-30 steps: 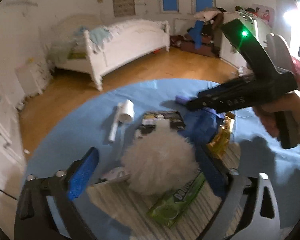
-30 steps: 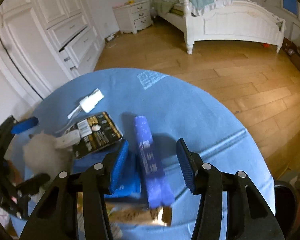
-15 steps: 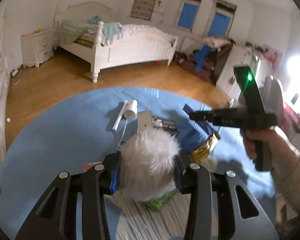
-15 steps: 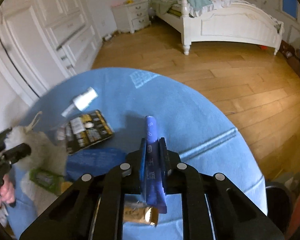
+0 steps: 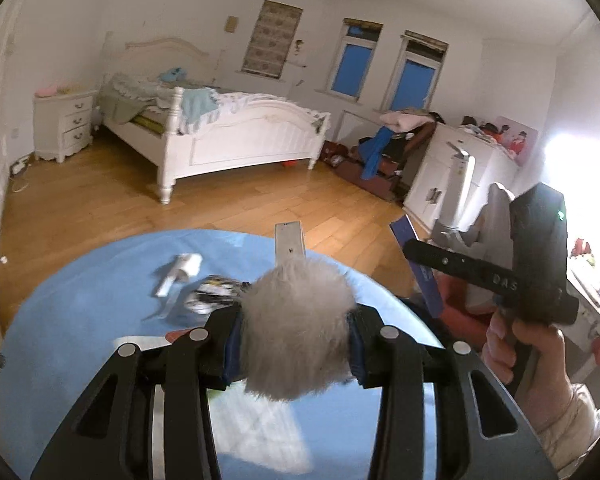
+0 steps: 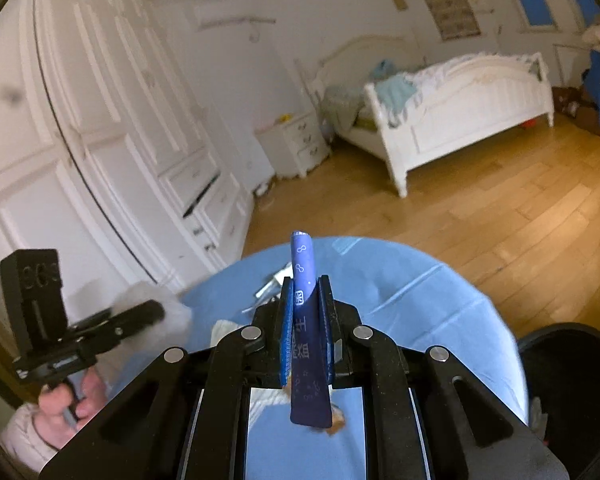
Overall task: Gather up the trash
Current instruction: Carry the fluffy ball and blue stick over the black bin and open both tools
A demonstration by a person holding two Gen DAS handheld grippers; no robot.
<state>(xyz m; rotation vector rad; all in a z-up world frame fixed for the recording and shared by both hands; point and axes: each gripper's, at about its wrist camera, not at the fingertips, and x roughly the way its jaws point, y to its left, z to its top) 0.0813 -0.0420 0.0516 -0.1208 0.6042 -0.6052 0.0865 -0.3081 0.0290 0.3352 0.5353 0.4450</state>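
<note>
My left gripper (image 5: 296,336) is shut on a white fluffy ball (image 5: 296,324) with a grey tag (image 5: 290,240), lifted above the round blue table (image 5: 80,344). My right gripper (image 6: 306,320) is shut on a flat blue wrapper (image 6: 306,340) that stands upright between the pads. In the left wrist view the right gripper (image 5: 416,248) shows at the right, held by a hand (image 5: 528,356), with the blue wrapper (image 5: 418,268) in it. The left gripper (image 6: 156,312) with the fluffy ball (image 6: 152,300) shows at the lower left of the right wrist view.
On the table lie a white spray bottle (image 5: 180,270) and a dark printed packet (image 5: 212,294). A black bin (image 6: 572,392) stands by the table's right edge. A white bed (image 5: 220,136), nightstand (image 5: 64,124), wardrobe (image 6: 100,140) and cluttered cabinet (image 5: 460,168) ring the wooden floor.
Both grippers closed, the left on the fluffy ball, the right on the blue wrapper, and both rose off the table. The right one swung away to the right.
</note>
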